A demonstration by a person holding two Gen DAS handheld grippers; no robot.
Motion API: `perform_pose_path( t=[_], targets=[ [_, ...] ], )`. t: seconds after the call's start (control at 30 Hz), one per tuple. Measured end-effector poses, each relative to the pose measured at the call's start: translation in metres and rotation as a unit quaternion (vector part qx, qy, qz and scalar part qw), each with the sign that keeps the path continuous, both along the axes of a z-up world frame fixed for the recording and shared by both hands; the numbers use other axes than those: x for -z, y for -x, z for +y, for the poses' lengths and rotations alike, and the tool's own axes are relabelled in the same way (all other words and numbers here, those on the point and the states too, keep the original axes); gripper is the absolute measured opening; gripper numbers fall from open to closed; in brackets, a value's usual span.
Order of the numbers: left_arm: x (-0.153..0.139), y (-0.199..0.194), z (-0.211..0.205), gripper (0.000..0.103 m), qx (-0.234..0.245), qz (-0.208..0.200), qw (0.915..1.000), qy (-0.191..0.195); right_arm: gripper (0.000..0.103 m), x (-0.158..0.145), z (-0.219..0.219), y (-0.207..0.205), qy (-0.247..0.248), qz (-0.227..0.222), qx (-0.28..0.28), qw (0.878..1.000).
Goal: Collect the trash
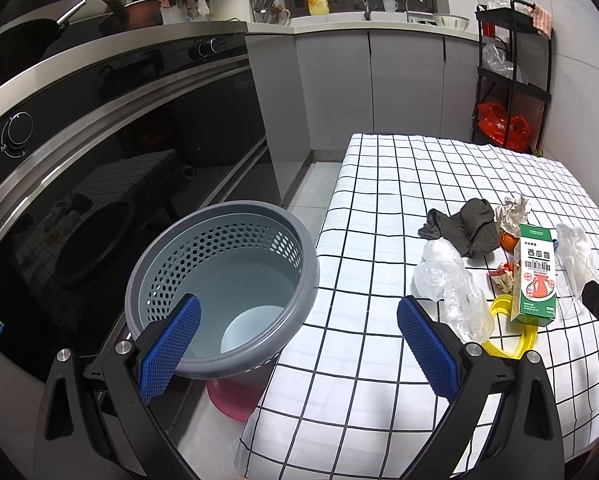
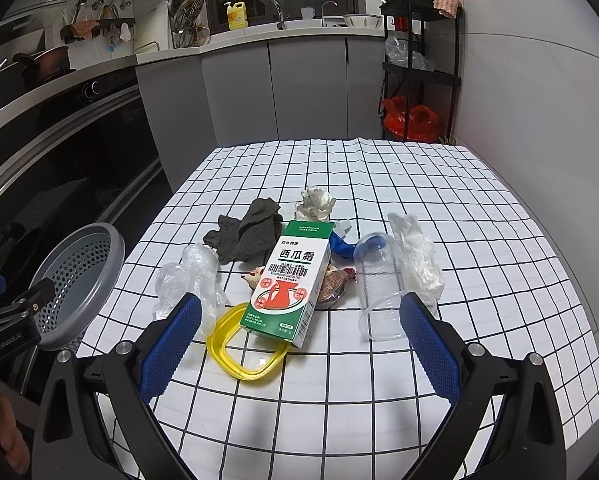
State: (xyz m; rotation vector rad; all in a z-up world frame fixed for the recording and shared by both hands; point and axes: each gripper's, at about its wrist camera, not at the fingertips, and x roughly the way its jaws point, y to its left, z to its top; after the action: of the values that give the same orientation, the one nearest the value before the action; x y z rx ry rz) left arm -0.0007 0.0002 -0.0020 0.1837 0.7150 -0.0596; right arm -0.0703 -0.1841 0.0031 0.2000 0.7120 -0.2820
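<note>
A pile of trash lies mid-table: a green-and-white carton (image 2: 289, 282) resting on a yellow ring lid (image 2: 243, 350), a clear plastic cup (image 2: 377, 286) on its side, crumpled clear wrap (image 2: 191, 278), a grey rag (image 2: 247, 232), a paper ball (image 2: 315, 204) and snack wrappers (image 2: 335, 282). The grey perforated bin (image 1: 223, 284) stands beside the table's left edge. My left gripper (image 1: 299, 342) hangs open over the bin's rim and the table edge, holding nothing. My right gripper (image 2: 299, 338) is open just in front of the carton (image 1: 535, 276) and lid.
A checked cloth (image 2: 419, 184) covers the table. A black oven front (image 1: 99, 184) runs along the left, grey cabinets (image 2: 299, 88) at the back, and a black shelf rack (image 2: 419, 64) with red bags at the back right. A pink basin (image 1: 235, 398) sits on the floor under the bin.
</note>
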Motion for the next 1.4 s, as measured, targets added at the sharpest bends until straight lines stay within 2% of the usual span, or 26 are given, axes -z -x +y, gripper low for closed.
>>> perform_pose_path(
  t=[1.4],
  targets=[
    [0.0015,-0.0019,0.0015,0.097,0.0,0.0,1.0,-0.002,0.095,-0.0005,-0.0007,-0.0001,-0.004,-0.001,0.0,1.0]
  ],
)
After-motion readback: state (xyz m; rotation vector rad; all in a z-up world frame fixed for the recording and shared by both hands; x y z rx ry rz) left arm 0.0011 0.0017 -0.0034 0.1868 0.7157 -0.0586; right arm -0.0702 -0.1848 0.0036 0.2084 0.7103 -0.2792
